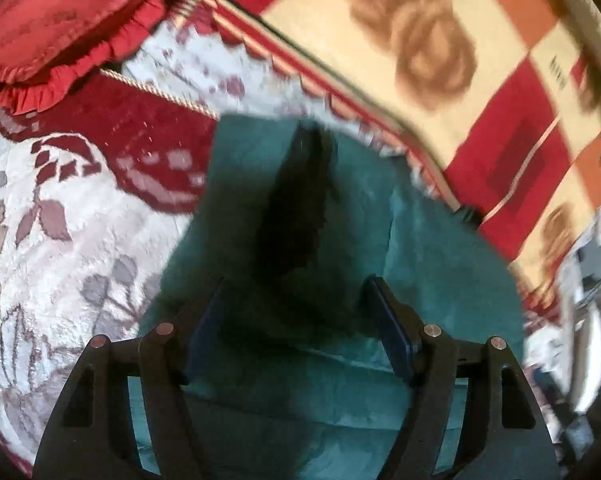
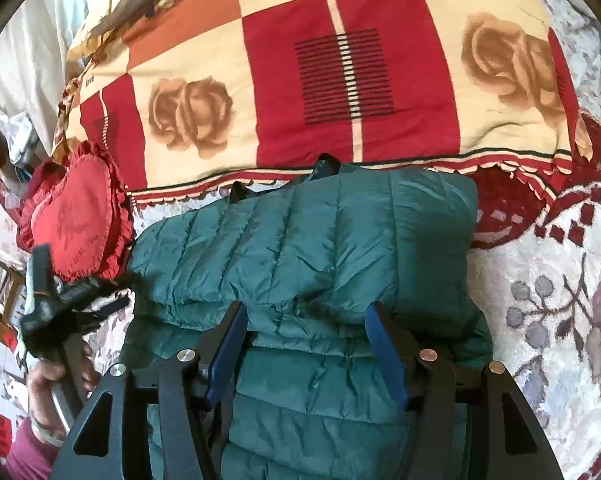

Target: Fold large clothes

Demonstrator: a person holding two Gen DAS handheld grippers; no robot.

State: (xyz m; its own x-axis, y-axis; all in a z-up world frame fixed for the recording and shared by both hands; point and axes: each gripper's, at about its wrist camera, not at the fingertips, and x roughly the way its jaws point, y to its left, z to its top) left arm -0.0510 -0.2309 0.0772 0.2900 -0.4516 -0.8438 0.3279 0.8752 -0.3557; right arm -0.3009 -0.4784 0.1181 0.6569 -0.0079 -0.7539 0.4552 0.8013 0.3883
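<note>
Where blanket (image 2: 300,80) reads "love", teal jacket (image 2: 308,240) folded

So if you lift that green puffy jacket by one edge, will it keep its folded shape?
Probably not. The teal quilted jacket looks soft and padded, so it would likely sag and unfold. Its puffy panels suggest it is light for its bulk. The shell has a slight sheen, so it may slip between the open jaws of the right gripper.

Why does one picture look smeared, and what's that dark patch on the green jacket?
Left wrist view: motion blur smears the rose blanket; the dark patch is a shadow on the jacket. Right wrist view: sharp, evenly lit, edges bent by the fisheye lens.
</note>
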